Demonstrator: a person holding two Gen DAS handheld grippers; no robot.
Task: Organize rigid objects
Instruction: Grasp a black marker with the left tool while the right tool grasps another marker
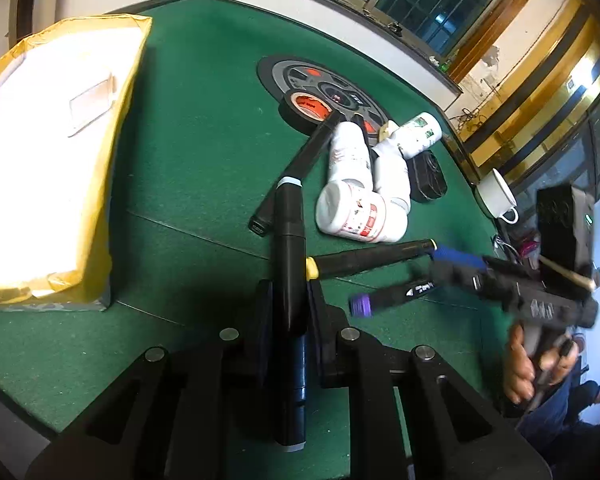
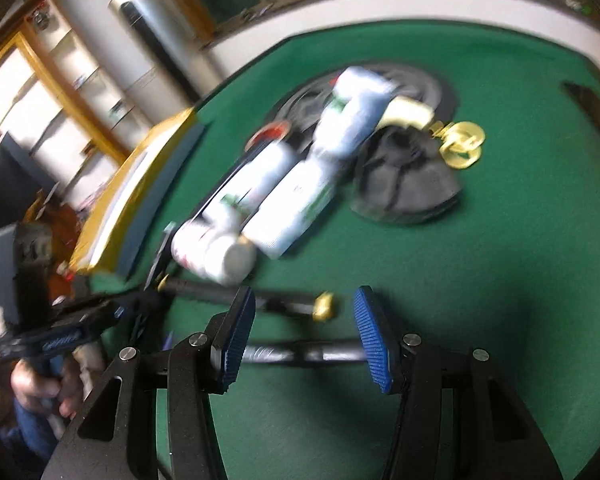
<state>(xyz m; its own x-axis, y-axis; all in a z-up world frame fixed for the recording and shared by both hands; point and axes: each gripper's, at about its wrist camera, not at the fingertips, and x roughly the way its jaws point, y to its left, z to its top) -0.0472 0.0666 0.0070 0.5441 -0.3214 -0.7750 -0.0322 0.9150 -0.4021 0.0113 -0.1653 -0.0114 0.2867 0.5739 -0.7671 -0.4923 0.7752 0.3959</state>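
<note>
My left gripper [image 1: 289, 300] is shut on a black marker with a pale blue band [image 1: 289, 240], which points forward over the green table. On the felt lie a yellow-capped marker [image 1: 372, 258], a purple-capped marker [image 1: 388, 294], another black marker [image 1: 296, 172] and several white bottles [image 1: 360, 196]. My right gripper [image 2: 304, 332] is open, its blue pads [image 2: 370, 336] on either side of a black marker [image 2: 300, 354] that lies on the table; it also shows in the left wrist view [image 1: 456, 268]. The yellow-capped marker [image 2: 292, 304] lies just beyond it.
A white box with yellow taped edges [image 1: 48, 168] stands at the left. A tape roll [image 1: 310, 106] sits on a round dial plate [image 1: 320, 84]. A black pouch [image 2: 404, 184] and a gold trinket [image 2: 462, 144] lie behind the bottles. A white cup [image 1: 496, 196] stands at the table's right edge.
</note>
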